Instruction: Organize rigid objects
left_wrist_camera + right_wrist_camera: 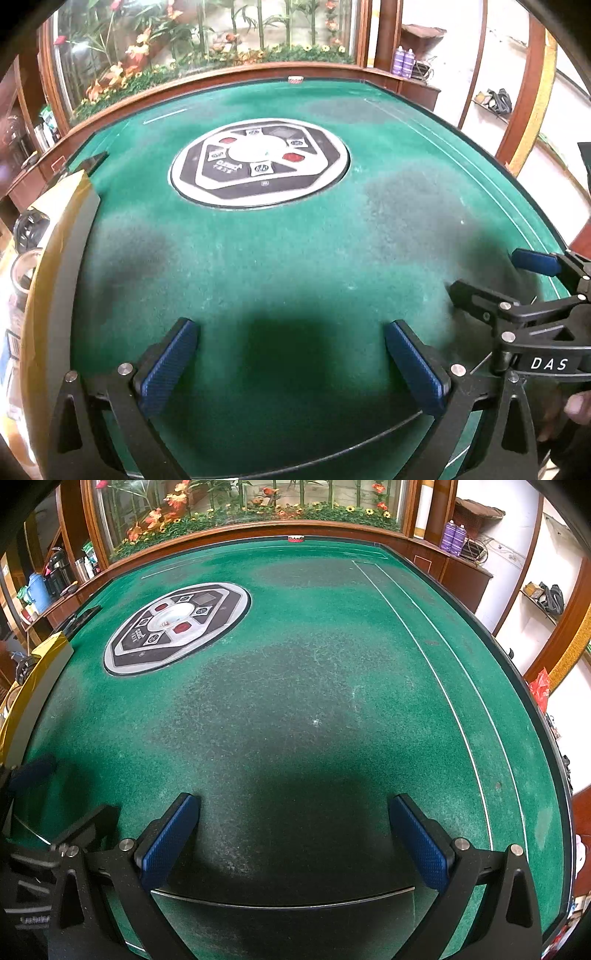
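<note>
Left gripper [291, 363] and right gripper [295, 843]: jaws wide, empty, above green felt table [332, 664]. Yellow-and-grey flat box [70, 221] at left edge, possibly the rigid item; likely stiff, graspable across thin edge.

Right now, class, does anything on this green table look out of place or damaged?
Nothing is spilled or broken. The green felt shows dark, worn-looking patches, and a yellow-and-grey box sits at the table's left edge. Both the left tongs and right tongs are open and empty.
</note>
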`<state>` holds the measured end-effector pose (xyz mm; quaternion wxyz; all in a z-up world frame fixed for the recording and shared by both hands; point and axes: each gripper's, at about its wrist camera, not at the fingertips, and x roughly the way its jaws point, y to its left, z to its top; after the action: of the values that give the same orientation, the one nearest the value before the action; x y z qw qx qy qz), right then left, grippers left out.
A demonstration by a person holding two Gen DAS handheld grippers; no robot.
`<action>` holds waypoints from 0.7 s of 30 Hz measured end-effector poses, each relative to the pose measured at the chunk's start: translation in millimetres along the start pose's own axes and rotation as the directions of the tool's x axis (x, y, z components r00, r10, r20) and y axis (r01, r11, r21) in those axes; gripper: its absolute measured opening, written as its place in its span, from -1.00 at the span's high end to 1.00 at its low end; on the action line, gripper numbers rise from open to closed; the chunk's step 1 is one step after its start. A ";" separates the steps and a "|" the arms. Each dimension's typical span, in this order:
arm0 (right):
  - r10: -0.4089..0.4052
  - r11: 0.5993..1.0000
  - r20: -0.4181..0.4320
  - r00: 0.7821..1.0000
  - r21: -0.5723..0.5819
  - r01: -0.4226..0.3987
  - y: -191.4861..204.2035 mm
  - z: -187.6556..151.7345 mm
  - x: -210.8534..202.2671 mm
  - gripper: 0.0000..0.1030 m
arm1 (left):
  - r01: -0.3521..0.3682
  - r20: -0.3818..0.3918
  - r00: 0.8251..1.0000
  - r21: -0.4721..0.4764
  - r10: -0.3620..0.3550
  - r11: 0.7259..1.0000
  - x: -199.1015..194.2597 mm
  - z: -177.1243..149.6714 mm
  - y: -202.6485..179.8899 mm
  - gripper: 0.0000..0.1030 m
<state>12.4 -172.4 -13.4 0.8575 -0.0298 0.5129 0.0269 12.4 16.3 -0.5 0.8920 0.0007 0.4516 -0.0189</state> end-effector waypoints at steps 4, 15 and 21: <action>0.000 1.000 0.000 1.000 -0.001 0.000 1.8 -0.8 -0.6 -0.99 | -0.004 -0.001 1.000 0.001 0.004 1.000 0.6 0.0 -4.3 -0.99; 0.000 1.000 0.000 1.000 0.000 0.000 0.7 -0.3 -0.8 -0.99 | -0.003 0.000 1.000 0.002 0.003 1.000 3.6 -1.0 -7.7 -0.99; 0.001 1.000 0.000 1.000 0.000 -0.001 0.9 -0.6 -0.9 -0.99 | -0.002 0.000 1.000 0.003 0.002 1.000 3.8 -0.6 -7.0 -0.99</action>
<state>11.4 -171.5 -12.9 0.8574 -0.0298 0.5131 0.0272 13.9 9.2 -3.8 0.8920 0.0023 0.4517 -0.0186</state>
